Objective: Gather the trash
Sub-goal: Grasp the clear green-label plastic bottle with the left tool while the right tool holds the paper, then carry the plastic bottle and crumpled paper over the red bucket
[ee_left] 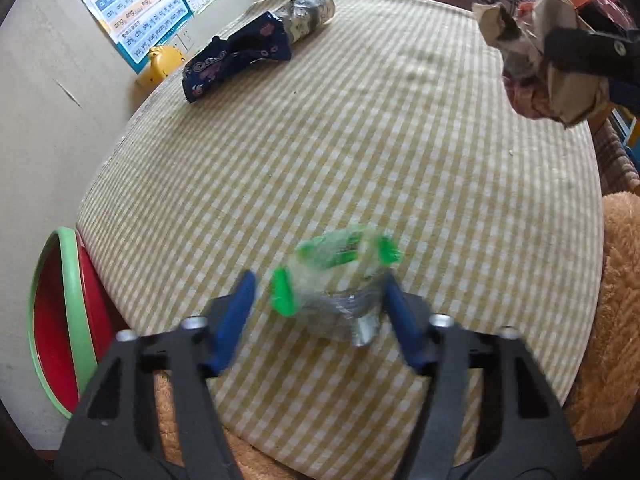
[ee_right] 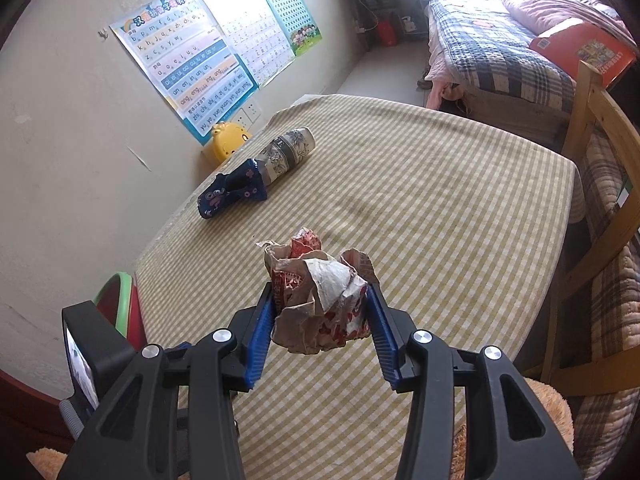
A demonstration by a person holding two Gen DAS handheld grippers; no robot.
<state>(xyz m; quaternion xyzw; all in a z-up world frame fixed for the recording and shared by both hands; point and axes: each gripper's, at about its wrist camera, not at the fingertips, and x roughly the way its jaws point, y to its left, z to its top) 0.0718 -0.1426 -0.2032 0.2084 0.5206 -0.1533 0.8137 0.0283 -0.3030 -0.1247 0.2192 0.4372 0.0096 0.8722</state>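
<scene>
- The left gripper (ee_left: 318,312) hangs low over the near edge of a surface covered in a yellow-and-white checked cloth (ee_left: 400,160), its blue-padded fingers (ee_left: 234,320) spread wide.
- A crumpled clear plastic wrapper with green printing and a silvery foil underside (ee_left: 336,280) lies on the cloth between those fingers. It sits closer to the right-hand finger, seemingly touching its tip, with a clear gap to the left-hand one. This part of the left wrist view is blurred, so I cannot tell more about the contact.
- The right gripper (ee_right: 322,312) is closed partway on a crumpled ball of brown paper with red and white print (ee_right: 320,300), both blue pads pressing its sides. The ball is held up off the cloth.
- In the left wrist view the same paper ball (ee_left: 532,56) shows at the upper right, above the far side of the surface, pinched in the right gripper's dark fingers.
- A dark blue snack wrapper with small printed figures (ee_left: 236,64) lies on the far left part of the cloth, touching a grey-and-white patterned cylindrical tube (ee_left: 308,12) lying on its side.
- A red bin with a green rim (ee_left: 60,320) stands below the surface's left edge, near the left gripper.
- A yellow duck-shaped toy (ee_right: 228,140) sits against the wall beyond the cloth, under an alphabet poster (ee_right: 188,64).
</scene>
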